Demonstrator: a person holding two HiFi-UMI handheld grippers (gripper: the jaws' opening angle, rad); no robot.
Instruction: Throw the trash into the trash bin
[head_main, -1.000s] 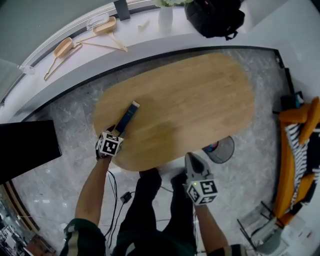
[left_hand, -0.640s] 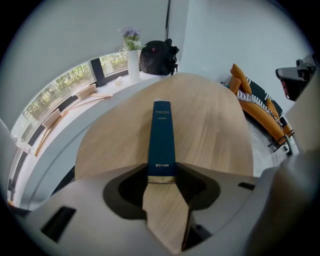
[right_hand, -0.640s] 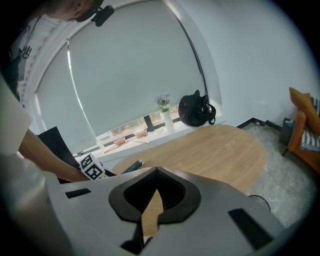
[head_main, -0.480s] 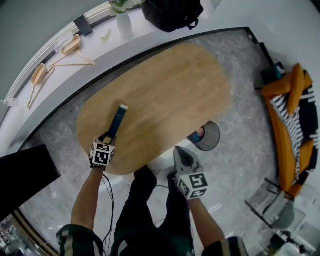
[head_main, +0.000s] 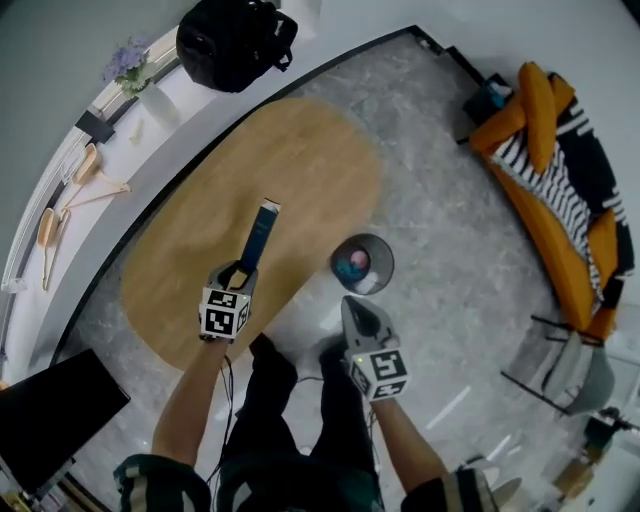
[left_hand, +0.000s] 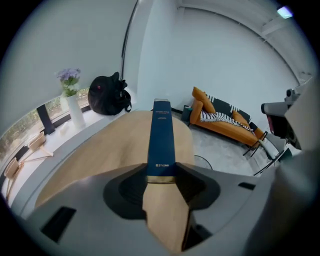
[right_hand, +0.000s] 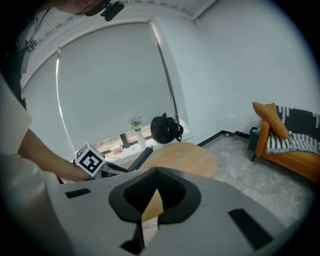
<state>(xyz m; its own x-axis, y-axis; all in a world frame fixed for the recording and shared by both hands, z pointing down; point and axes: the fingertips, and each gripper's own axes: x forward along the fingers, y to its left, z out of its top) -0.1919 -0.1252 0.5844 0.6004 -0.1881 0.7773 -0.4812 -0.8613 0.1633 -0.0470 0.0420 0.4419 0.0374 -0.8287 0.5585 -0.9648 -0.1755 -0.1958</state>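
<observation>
left fingers (left_hand: 124, 189) on navy box (left_hand: 161, 132), tiny print illegible

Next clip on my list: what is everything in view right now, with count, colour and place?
table: one, light wood, oval, mid-floor.
box: one, dark blue, long and slim, in the left tongs, above the table.
trash bin: one, grey, round, on the floor beside the table.
backpack: one, black, on the white window ledge.
vase: one, white, purple flowers, on the ledge near the backpack.
hangers: two, wooden, on the ledge.
sofa: one, orange, striped throw, by the wall.
left tongs: one, grey, jaws just closed further, clamped on the box.
right tongs: one, grey, tips together, empty, above the floor.
</observation>
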